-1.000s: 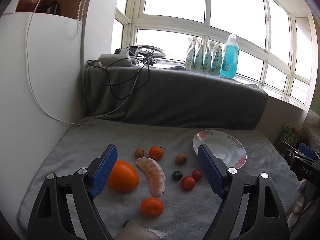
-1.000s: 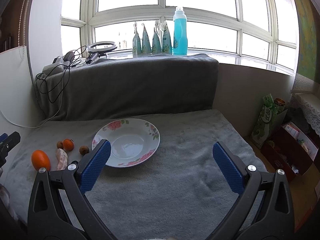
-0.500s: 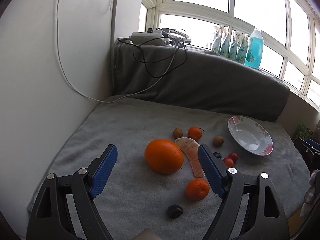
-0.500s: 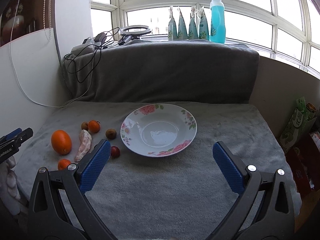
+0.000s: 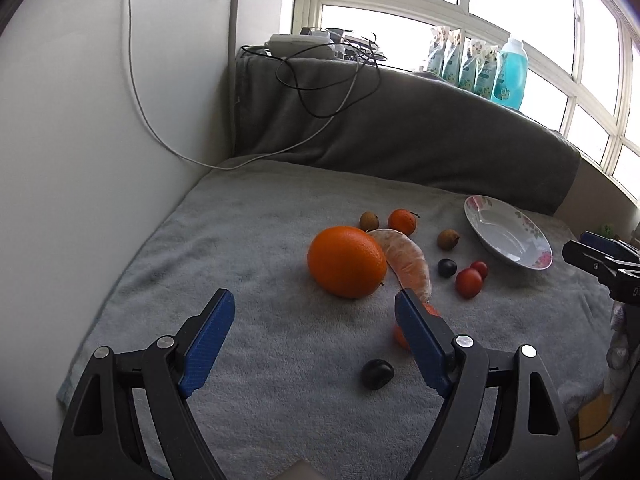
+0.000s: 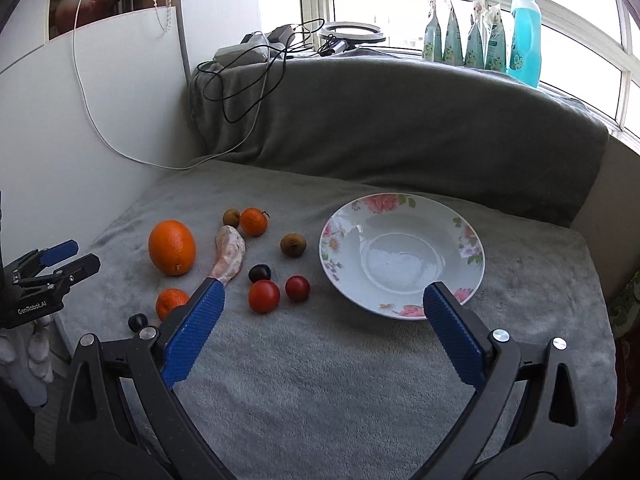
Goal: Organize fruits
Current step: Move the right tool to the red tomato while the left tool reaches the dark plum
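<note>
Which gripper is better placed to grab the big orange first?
Left. The left gripper is open with the big orange just ahead of it; the right gripper faces the plate.

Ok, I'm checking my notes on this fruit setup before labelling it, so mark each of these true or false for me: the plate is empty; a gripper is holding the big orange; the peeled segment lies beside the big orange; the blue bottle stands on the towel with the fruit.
1. The plate is empty. True.
2. A gripper holds the big orange. False: the left gripper and right gripper both have open jaws with nothing between them; the orange lies on the towel.
3. The peeled segment lies beside the big orange. True.
4. The blue bottle stands on the towel. False: it stands up on the window ledge.
</note>
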Demonstrator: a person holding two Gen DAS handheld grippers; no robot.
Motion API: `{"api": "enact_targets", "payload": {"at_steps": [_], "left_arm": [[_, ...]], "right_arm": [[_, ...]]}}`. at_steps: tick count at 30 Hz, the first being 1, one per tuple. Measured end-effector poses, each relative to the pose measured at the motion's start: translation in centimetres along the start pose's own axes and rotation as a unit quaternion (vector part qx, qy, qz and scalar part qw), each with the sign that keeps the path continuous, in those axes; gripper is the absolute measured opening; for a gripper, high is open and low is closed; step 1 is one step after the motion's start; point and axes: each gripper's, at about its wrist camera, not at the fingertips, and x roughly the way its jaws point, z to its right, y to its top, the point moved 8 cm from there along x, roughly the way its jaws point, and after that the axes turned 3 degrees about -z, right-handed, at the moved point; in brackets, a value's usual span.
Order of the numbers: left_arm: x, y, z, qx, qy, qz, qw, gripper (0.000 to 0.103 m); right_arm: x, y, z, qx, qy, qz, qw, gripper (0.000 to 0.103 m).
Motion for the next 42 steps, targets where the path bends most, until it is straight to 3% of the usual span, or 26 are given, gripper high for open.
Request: {"api": "enact_targets", "payload": {"at_steps": [4, 6, 15, 22, 42], "left_arm": [[0.0, -0.5, 0.7, 0.005, -0.014, -0.008, 0.9999, 0.078], [0.0, -1.0, 1.0, 0.009, -0.021, -0.013, 0.9997, 0.077], [1.4, -3.2, 2.3, 0.004, -0.065, -0.056, 0.9963, 0.05], [2.5, -4.4, 3.1, 0.002, -0.088, -0.08, 0.9929, 0.04], [3.8, -5.1, 2.9, 0.01, -0.083, -0.105, 0.9909, 0.032]], "right_arm": [[1.5, -0.3, -1.4, -0.022, 0.024, -0.022, 0.999, 0.088], [2.6, -0.5, -2.0, -0.032, 0.033, -0.035, 0.998, 0.078], [7.0, -1.9, -3.9, -0.049, 0.08, -0.105, 0.99, 0.047], [8.9, -2.2, -4.2, -0.051, 0.083, -0.119, 0.988, 0.043], [12.1, -2.3, -4.6, -0.051, 0.068, -0.136, 0.987, 0.037]]}}
